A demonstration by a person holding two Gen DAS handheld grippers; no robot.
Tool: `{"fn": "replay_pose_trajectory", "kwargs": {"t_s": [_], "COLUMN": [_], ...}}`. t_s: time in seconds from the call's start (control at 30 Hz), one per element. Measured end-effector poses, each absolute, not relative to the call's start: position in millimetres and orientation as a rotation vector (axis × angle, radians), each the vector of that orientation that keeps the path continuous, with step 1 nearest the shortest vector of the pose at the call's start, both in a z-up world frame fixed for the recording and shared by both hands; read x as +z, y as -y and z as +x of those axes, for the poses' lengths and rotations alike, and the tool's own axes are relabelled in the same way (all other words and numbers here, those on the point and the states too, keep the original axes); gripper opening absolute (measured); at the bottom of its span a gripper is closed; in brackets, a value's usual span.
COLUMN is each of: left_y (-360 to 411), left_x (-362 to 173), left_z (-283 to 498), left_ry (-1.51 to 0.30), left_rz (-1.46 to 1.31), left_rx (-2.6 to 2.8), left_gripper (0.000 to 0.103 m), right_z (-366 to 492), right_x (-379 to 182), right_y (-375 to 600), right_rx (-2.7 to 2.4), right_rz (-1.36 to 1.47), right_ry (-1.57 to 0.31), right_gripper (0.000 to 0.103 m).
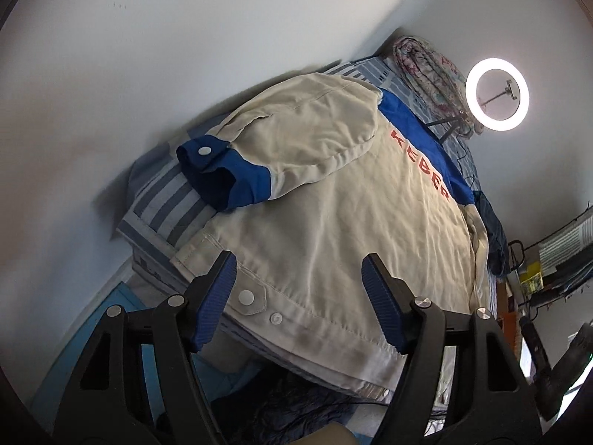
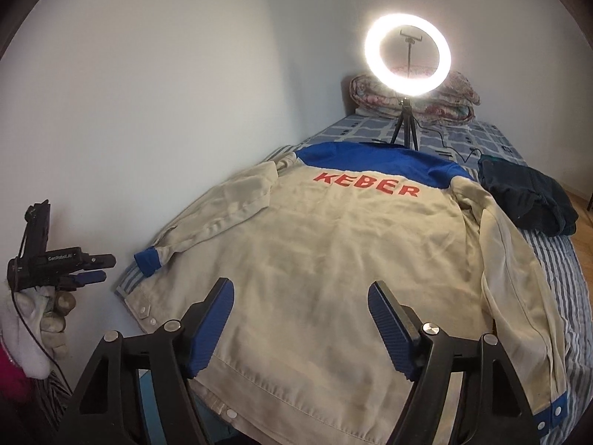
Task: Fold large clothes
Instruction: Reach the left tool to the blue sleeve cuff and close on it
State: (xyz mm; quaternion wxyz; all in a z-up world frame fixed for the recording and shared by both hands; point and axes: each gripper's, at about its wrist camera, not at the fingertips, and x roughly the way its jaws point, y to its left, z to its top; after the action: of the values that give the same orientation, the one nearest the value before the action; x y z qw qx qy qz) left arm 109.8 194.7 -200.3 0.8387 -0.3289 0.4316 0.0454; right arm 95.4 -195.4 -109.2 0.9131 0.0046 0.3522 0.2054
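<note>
A cream jacket [image 2: 326,259] with a blue yoke, blue cuffs and red "KEBER" lettering lies back-up on the bed; it also shows in the left wrist view [image 1: 333,215]. Its left sleeve [image 1: 296,141] lies along the left side with its blue cuff [image 1: 222,174] near the bed's corner. The right sleeve [image 2: 519,278] lies straight along the right side. My left gripper [image 1: 298,296] is open and empty, just off the hem's left corner; it also shows in the right wrist view [image 2: 89,267], held by a gloved hand. My right gripper [image 2: 300,319] is open and empty above the hem.
A lit ring light [image 2: 407,55] on a tripod stands on the striped bed [image 2: 556,278] behind the collar. A dark folded garment [image 2: 526,200] lies at the right. A folded quilt [image 2: 444,100] sits at the head. A white wall [image 2: 148,92] runs along the left.
</note>
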Motion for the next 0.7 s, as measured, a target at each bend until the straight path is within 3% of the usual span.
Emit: {"fn": "replay_pose_trajectory", "kwargs": {"t_s": [0.27, 0.7], "left_y": [-233, -255], "left_x": [-256, -294], "left_z": [140, 186], "left_ry": [-0.956, -0.998], "left_rz": [-0.946, -0.974], "left_rx": [0.198, 0.306], "left_gripper": [0.072, 0.072], "right_z": [87, 88], "right_x": [-119, -127], "right_y": [210, 192], "right_rx": [0.411, 0.415], "right_rz": [0.029, -0.034], "right_ry": [-0.760, -0.763], "right_gripper": [0.078, 0.078]}}
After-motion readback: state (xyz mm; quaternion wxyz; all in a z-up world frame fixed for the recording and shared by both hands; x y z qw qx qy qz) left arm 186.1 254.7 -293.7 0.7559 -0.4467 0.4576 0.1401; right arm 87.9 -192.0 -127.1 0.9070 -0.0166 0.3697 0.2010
